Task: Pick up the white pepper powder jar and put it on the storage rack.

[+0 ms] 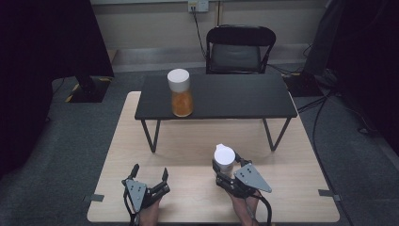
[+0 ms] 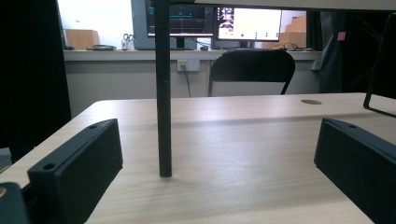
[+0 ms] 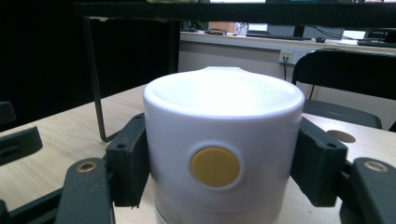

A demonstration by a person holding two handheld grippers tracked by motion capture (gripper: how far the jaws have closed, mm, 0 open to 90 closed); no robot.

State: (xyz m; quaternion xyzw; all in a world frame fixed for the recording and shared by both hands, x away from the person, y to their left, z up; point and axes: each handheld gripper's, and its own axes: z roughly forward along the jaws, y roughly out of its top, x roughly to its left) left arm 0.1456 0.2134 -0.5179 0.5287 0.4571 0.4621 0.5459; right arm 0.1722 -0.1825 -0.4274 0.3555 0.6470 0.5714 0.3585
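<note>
My right gripper (image 1: 225, 164) is shut on a jar with a white lid (image 1: 224, 157), near the front right of the wooden table (image 1: 197, 141). In the right gripper view the black jaws press both sides of the white lid (image 3: 219, 121), which has a round yellow button on its front. Another white-lidded jar (image 1: 180, 94), with orange contents, stands upright at the left of the low black table (image 1: 235, 96). My left gripper (image 1: 150, 170) rests open at the front left of the wooden table. In the left gripper view its jaws stand wide apart with nothing between them (image 2: 219, 158).
The low black table stands across the far half of the wooden one; one thin black leg (image 2: 163, 93) rises just ahead of my left gripper. A black folding chair (image 1: 240, 49) stands behind the tables. Cables run along the floor at the right.
</note>
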